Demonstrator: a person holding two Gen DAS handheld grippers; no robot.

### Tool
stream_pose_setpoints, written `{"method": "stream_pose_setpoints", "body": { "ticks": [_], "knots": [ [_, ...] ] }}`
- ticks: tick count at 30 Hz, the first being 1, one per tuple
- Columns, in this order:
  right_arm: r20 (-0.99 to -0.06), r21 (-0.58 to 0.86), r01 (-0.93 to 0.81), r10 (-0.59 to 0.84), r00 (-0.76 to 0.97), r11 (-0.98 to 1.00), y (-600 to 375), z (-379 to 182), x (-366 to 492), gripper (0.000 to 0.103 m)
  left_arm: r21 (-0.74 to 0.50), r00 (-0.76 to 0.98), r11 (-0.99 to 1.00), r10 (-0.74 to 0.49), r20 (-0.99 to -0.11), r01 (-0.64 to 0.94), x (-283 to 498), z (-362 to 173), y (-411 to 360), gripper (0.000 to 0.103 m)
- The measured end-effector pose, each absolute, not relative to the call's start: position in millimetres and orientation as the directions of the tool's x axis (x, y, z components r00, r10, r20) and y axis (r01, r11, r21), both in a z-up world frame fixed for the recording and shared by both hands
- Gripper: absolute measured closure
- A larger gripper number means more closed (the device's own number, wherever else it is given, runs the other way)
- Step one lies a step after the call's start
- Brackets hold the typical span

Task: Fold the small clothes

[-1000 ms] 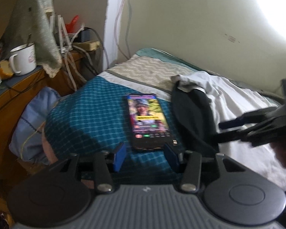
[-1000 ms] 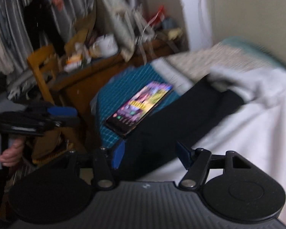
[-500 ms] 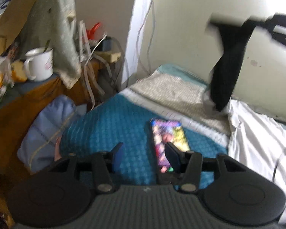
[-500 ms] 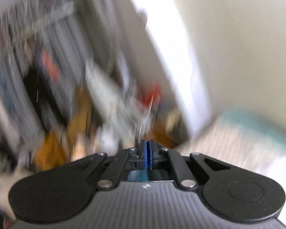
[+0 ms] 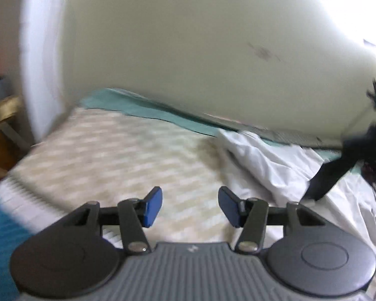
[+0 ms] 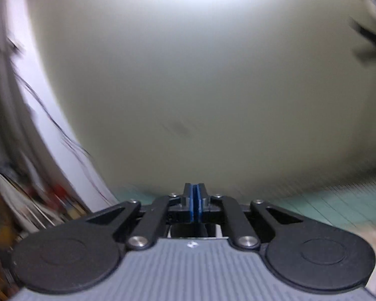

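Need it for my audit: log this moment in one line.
left gripper: opening, empty | right gripper: shut | black garment: hanging over sheet

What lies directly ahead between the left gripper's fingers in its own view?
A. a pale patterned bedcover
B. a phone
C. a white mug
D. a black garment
A: the left gripper, nothing between its opening jaws, points at the pale patterned bedcover.

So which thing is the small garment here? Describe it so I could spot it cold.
Start at the bed along the pale wall, then go to the rumpled white sheet on its right side. At the far right edge of the left wrist view, a narrow black cloth hangs down onto that sheet, the only dark strip against the white.
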State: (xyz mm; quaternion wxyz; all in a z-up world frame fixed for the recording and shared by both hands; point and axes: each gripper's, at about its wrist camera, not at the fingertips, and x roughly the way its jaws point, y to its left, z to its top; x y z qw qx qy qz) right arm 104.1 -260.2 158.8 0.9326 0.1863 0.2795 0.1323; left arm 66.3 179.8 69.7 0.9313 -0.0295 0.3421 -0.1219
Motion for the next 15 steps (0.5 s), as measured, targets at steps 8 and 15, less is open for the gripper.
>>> {"method": "stream_pose_setpoints", "body": {
  "ticks": [8,15],
  "knots": [
    [-0.577,0.124,-0.056,0.117,0.808,0.991,-296.7,118.4,64.1,0.023,-0.006,0.661,0.959,-0.200,-0.723,0.284,110.8,10.8,91.0,0.053],
    [-0.554,0.058,-0.386,0.352,0.755,0.921,-199.4,121.4,109.9,0.030,0.016,0.709,0.964,-0.184,-0.681,0.266,102.0,-1.0,87.6,0.093]
  ]
}}
